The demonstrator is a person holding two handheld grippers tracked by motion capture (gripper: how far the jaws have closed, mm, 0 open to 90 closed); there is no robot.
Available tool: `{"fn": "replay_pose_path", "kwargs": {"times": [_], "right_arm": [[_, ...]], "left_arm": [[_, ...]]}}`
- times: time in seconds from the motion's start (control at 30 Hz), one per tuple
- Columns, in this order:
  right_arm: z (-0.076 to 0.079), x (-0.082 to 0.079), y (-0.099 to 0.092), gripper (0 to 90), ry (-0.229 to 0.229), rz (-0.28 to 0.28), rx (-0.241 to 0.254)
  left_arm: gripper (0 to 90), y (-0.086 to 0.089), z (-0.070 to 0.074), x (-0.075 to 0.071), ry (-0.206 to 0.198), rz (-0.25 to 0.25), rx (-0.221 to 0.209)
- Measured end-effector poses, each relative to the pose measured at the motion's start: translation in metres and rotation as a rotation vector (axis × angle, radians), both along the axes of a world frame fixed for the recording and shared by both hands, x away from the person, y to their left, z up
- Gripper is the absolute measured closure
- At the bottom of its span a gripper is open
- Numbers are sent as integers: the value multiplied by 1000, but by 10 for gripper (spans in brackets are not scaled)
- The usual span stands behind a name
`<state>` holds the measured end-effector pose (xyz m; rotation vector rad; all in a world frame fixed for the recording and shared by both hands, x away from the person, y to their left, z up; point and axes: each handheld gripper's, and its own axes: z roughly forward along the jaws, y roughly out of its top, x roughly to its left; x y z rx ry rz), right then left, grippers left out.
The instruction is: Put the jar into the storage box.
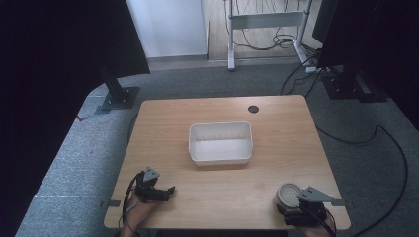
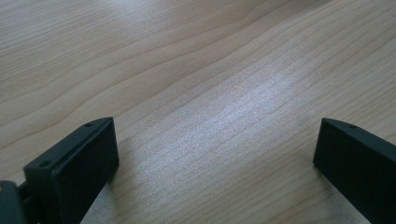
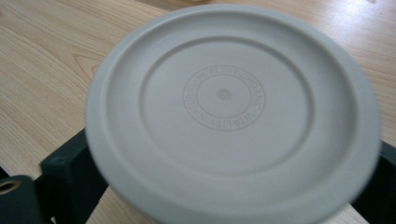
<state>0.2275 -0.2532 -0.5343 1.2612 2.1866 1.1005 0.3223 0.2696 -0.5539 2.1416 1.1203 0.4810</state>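
Centrally, white tub (image 1: 220, 143) sits empty; right tongs (image 1: 291, 205) clasp a grey lidded jar (image 3: 233, 116); left tongs (image 1: 165, 192) gape.

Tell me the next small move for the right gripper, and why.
Probably lift the round grey container straight up. The right gripper has a jaw on each side of it, it sits at the near table edge, and the white bin stands empty mid-table.

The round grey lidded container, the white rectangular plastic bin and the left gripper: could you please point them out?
round grey lidded container (image 3: 226, 95), right gripper view, lid centre
white rectangular plastic bin (image 1: 220, 161), high view, near wall
left gripper (image 2: 215, 158), left gripper view, midway between jaws
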Motion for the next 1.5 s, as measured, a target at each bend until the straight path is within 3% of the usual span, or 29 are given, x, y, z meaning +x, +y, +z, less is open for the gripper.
{"fn": "replay_pose_path", "kwargs": {"times": [0.6, 1.5], "right_arm": [[3, 3, 10, 93, -5, -51, -15], [20, 23, 35, 94, -24, -20, -14]], "left_arm": [[0, 0, 0, 0, 0, 0, 0], [0, 0, 0, 0, 1, -1, 1]]}}
